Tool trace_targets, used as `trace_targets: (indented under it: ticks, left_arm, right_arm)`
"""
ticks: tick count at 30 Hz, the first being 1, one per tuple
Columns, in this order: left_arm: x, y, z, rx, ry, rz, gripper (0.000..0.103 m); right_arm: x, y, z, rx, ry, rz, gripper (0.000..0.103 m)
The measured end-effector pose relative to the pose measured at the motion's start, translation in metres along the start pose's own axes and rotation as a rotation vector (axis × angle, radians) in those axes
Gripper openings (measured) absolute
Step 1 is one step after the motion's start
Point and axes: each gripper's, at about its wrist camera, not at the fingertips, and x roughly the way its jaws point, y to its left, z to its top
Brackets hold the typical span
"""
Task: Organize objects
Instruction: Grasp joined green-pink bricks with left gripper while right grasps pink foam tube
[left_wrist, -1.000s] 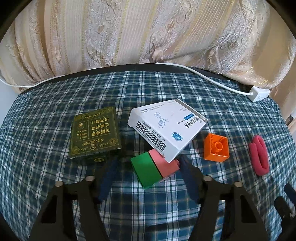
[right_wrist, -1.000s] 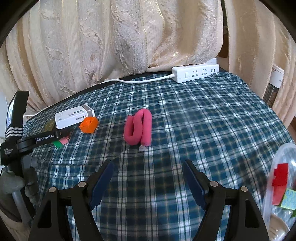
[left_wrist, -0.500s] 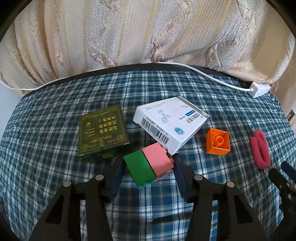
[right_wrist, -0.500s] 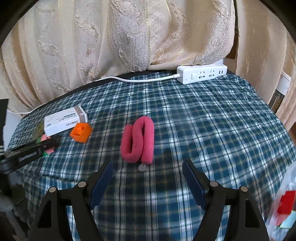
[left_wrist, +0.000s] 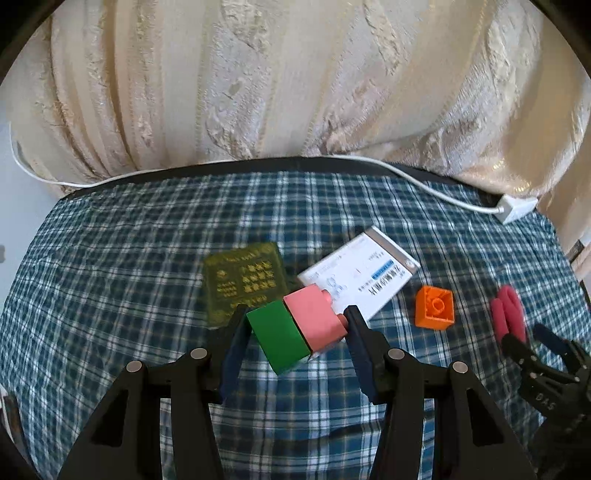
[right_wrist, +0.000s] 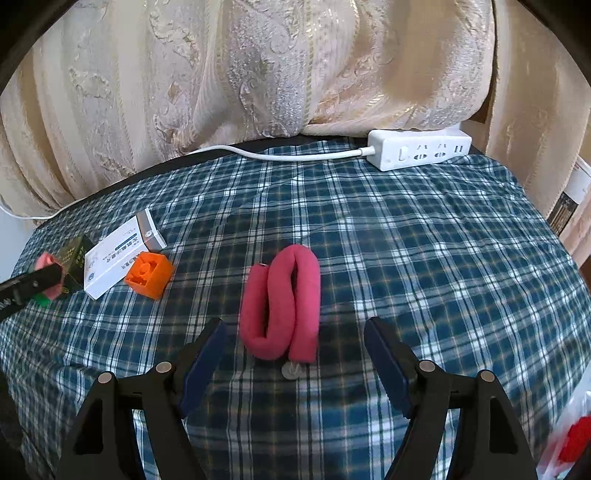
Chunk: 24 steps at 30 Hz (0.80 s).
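Observation:
My left gripper (left_wrist: 295, 326) is shut on a joined green and pink block (left_wrist: 297, 328) and holds it lifted above the plaid cloth. Behind it lie a dark green box (left_wrist: 245, 282) and a white medicine box (left_wrist: 364, 275), with an orange brick (left_wrist: 435, 307) to their right. In the right wrist view a folded pink foam roller (right_wrist: 282, 302) lies on the cloth, just ahead of my right gripper (right_wrist: 295, 347), which stands open around its near end without touching it. The same roller (left_wrist: 509, 317) shows at the right of the left wrist view.
A white power strip (right_wrist: 421, 149) and its cable (right_wrist: 280, 154) lie along the far edge of the blue plaid cloth (right_wrist: 424, 258), under cream curtains (right_wrist: 258, 74). A clear container (right_wrist: 576, 439) with red things sits at the lower right. The left gripper's arm (right_wrist: 29, 288) shows at the left.
The left gripper closed on the green and pink block and lifted it off the cloth. The right gripper moved toward the pink roller, which now lies between its open fingertips.

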Motion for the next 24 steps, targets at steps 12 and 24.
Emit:
trace_targets:
  ticks: [12, 24]
  left_arm:
    - [-0.011, 0.029, 0.011, -0.077, -0.026, 0.016, 0.052]
    - [-0.013, 0.017, 0.008, -0.05, -0.023, -0.004, 0.052]
  right_arm:
    - [0.013, 0.005, 0.004, -0.027, 0.017, -0.026, 0.08]
    - [0.012, 0.01, 0.005, -0.062, -0.004, -0.041, 0.051]
